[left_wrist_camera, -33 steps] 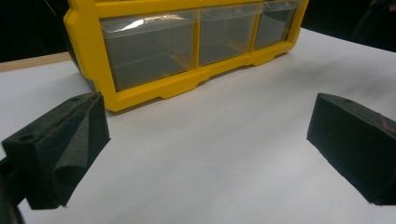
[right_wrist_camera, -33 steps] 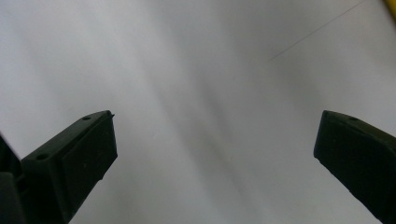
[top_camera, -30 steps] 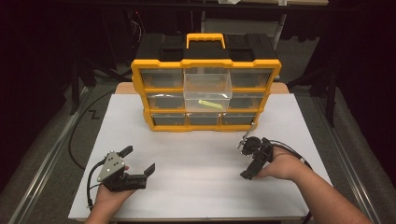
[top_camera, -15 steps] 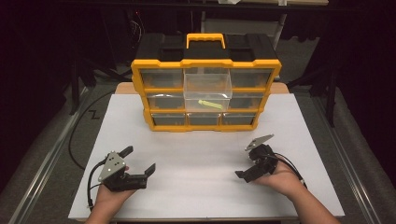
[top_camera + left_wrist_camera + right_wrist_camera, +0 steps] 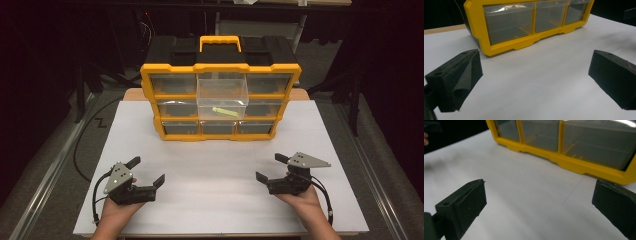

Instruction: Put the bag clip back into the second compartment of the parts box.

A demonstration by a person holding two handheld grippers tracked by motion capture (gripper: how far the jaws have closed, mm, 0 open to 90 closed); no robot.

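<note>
No readable brand or label anywhere I can see; the organizer's faces are plain yellow and clear plastic. Nearest me, left claw [image 5: 147, 171] sits low over the white counter [image 5: 215, 200] at its near-left, jaws spread wide, nothing between them, holding nothing. From the left gripper view both foam pads [image 5: 456, 80] hang apart over bare white surface, with the yellow organizer [image 5: 524, 30] ahead, its bottom row of clear drawers facing me. Right claw [image 5: 269, 167] mirrors it at near-right, also wide open and empty, grey three-cornered plate [image 5: 307, 160] on top, cable trailing back past the hand [image 5: 302, 200]. I can't tell whether either claw touches the counter or just hovers above it. In the right gripper view the jaws frame bare counter and the organizer's lower front edge [image 5: 579, 167] runs across the top, well clear of the pads. Further out, the organizer [image 5: 220, 95] stands upright at the counter's middle-far part, well apart from both claws and roughly centred between them. It has a black top with a yellow carry handle [image 5: 220, 42]. Its middle drawer [image 5: 222, 95] is pulled out toward me, proud of the frame, and a small yellow-green piece [image 5: 223, 111] lies in it near the front wall. The other drawers look pushed in; contents too dim to make out.
</note>
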